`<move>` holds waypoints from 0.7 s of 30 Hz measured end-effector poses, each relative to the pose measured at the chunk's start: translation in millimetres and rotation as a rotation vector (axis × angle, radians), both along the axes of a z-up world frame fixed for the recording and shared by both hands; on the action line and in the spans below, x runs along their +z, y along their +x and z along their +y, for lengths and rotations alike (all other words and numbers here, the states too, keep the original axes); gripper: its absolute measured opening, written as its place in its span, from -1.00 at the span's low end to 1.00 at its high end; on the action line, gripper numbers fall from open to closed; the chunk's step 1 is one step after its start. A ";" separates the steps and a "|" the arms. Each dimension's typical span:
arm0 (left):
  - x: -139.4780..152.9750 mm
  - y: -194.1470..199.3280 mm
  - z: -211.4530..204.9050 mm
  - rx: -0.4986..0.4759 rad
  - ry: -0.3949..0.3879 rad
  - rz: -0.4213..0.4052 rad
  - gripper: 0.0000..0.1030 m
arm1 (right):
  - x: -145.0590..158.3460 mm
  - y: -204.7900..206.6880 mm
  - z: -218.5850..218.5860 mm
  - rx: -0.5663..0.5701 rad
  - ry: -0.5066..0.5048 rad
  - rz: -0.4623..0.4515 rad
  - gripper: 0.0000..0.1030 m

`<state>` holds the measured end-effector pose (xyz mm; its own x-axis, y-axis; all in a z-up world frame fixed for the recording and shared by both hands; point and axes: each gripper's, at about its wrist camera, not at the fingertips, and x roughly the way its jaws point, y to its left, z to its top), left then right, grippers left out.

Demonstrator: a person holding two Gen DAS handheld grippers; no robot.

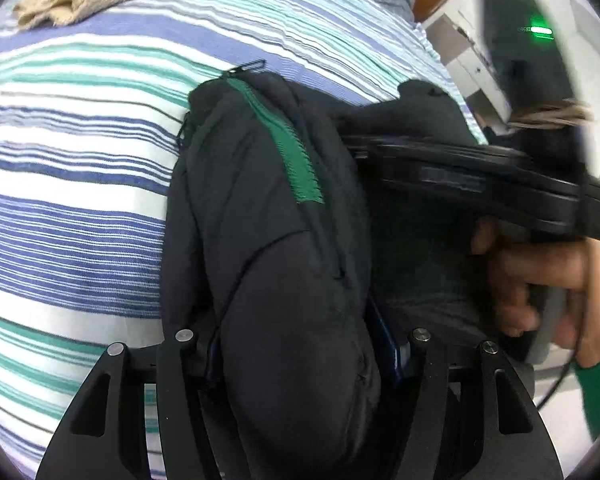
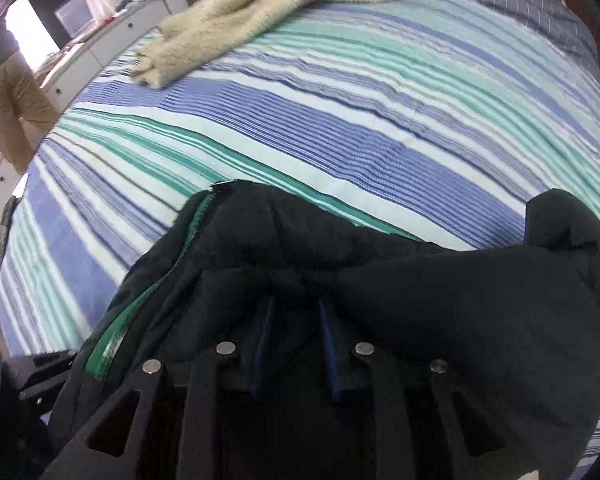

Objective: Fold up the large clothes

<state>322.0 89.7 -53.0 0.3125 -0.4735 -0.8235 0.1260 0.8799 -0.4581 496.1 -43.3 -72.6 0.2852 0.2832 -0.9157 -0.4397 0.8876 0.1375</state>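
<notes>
Judging by the bunched black jacket (image 1: 284, 240) lifted over the striped bed (image 1: 68, 168), folding is barely underway: left gripper (image 1: 300, 356) and right gripper (image 2: 296, 312) both have fingers clenched on its cloth, while a beige garment (image 2: 268, 4) lies unfolded farther off.

Black jacket (image 1: 284, 280) with green zip tape (image 1: 296, 148), blue-teal-white striped bedsheet (image 2: 340, 120), cream fleece (image 2: 260, 4)

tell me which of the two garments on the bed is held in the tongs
The black jacket with the green zipper; both tongs, left and right, are shut on it. The cream fleece garment lies untouched far up the bed.
</notes>
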 end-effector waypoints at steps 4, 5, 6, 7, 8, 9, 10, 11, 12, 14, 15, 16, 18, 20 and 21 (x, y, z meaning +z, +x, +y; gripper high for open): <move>3.0 9.6 -5.8 0.007 0.019 -0.009 0.23 | 42.3 -41.8 -21.7 0.035 0.096 -0.072 -0.52; 3.0 9.6 -6.6 0.011 0.016 -0.009 0.23 | 53.8 -59.1 -32.4 0.051 0.110 -0.100 -0.52; 3.5 9.8 -7.6 0.014 0.014 -0.009 0.24 | 64.1 -79.2 -42.2 0.071 0.128 -0.123 -0.52; 3.2 9.4 -7.9 0.016 0.013 -0.010 0.24 | 70.3 -95.6 -49.7 0.085 0.143 -0.135 -0.52; 3.6 8.9 -8.1 0.019 0.014 -0.012 0.24 | 75.6 -113.9 -57.5 0.095 0.159 -0.145 -0.52; 4.4 7.7 -10.2 0.021 0.015 -0.014 0.24 | 79.2 -137.6 -69.2 0.101 0.176 -0.156 -0.52; 4.9 5.9 -11.9 0.024 0.017 -0.017 0.24 | 81.3 -156.7 -79.2 0.105 0.186 -0.167 -0.52; 4.5 3.6 -12.7 0.027 0.019 -0.020 0.24 | 81.5 -182.4 -91.2 0.100 0.195 -0.186 -0.52; 2.5 2.6 -13.3 0.030 0.020 -0.022 0.24 | 79.1 -197.3 -97.2 0.088 0.202 -0.198 -0.52; -3.5 5.0 -5.5 0.033 0.021 -0.025 0.24 | 70.9 -232.0 -112.9 0.059 0.230 -0.210 -0.52; -9.2 2.1 4.1 0.032 0.020 -0.026 0.25 | 66.6 -241.1 -116.8 0.047 0.229 -0.218 -0.52; -10.7 2.3 5.9 0.031 0.021 -0.027 0.25 | 59.9 -252.4 -121.3 0.030 0.222 -0.234 -0.52; -9.2 0.9 4.8 0.027 0.024 -0.029 0.26 | 49.2 -262.8 -127.5 0.001 0.222 -0.255 -0.52; -11.5 1.3 5.2 0.019 0.027 -0.033 0.28 | 30.4 -256.7 -131.0 -0.025 0.234 -0.221 -0.53; -11.5 1.0 3.6 0.014 0.030 -0.036 0.29 | 22.6 -253.1 -134.2 -0.038 0.243 -0.201 -0.56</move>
